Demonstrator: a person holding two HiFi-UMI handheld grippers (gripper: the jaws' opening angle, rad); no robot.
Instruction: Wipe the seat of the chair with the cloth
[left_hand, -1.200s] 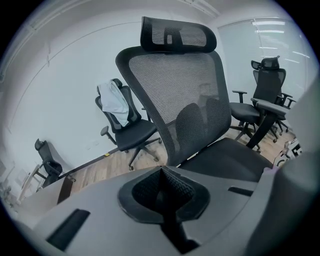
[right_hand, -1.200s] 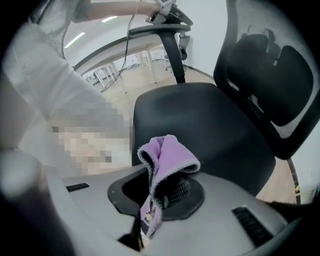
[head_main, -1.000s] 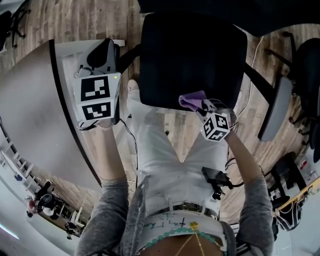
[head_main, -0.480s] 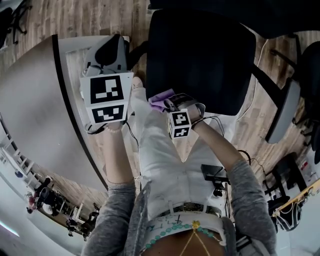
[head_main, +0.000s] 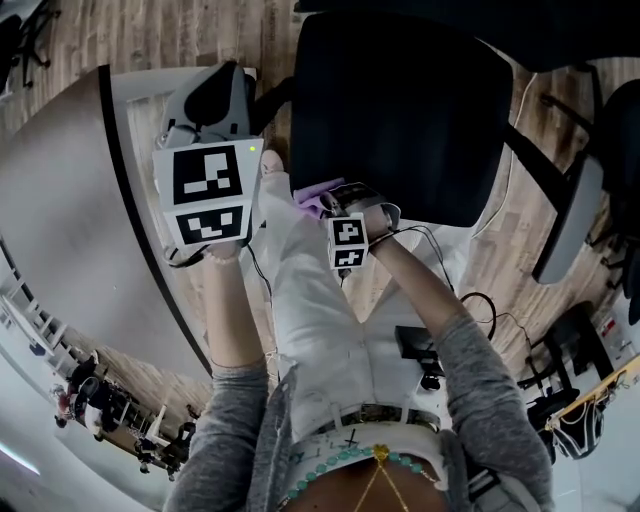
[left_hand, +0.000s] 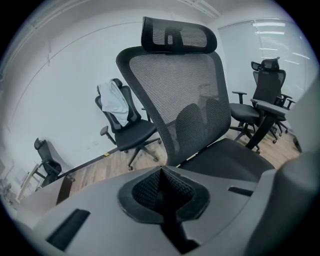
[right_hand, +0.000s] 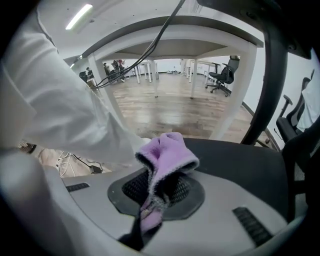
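Cloth at the seat's near-left corner, wipe under way

My left gripper (left_hand: 161, 190) is closed on nothing, held off beside the chair. My right gripper (right_hand: 155, 195) pinches the purple cloth (right_hand: 167, 152), bunched at the front edge of the seat (head_main: 400, 110) by my leg. I judge the wipe partway: the dark seat shows no marks separating done from undone. Smooth black padding, wood floor (head_main: 180, 40), a white table (right_hand: 175, 47), other office chairs (left_hand: 125, 125) around.

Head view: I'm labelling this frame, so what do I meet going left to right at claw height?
Grey table → left claw, shut and empty → purple cloth → right claw, shut on the cloth → chair armrest. The seat is left out: it overlaps the cloth and right claw.
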